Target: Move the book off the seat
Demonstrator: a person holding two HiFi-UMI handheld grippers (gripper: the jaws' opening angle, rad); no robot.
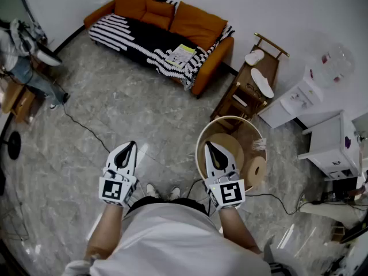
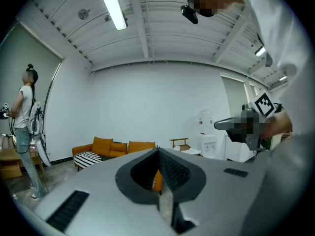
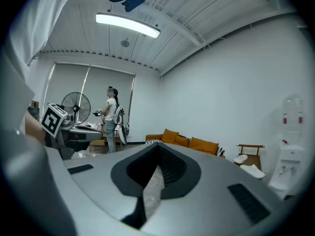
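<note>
White short-sleeved shirt [image 1: 167, 237]. Ahead-left of the shirt, left gripper [image 1: 130, 146]: silver-grey tapered shell, black teardrop inset, cube [image 1: 114, 190] with black-and-white square markers at the rear. Ahead-right of the shirt, right gripper [image 1: 209, 146], built alike. Pale shoes [image 1: 163, 192] just beyond the shirt.

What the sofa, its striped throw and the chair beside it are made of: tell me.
Sofa: matte orange upholstery, fabric or faux leather; plump cushions. Throw: soft cloth, probably knitted; it drapes over the seat edge. Chair: brown wood, it seems; thin bare frame bars.
</note>
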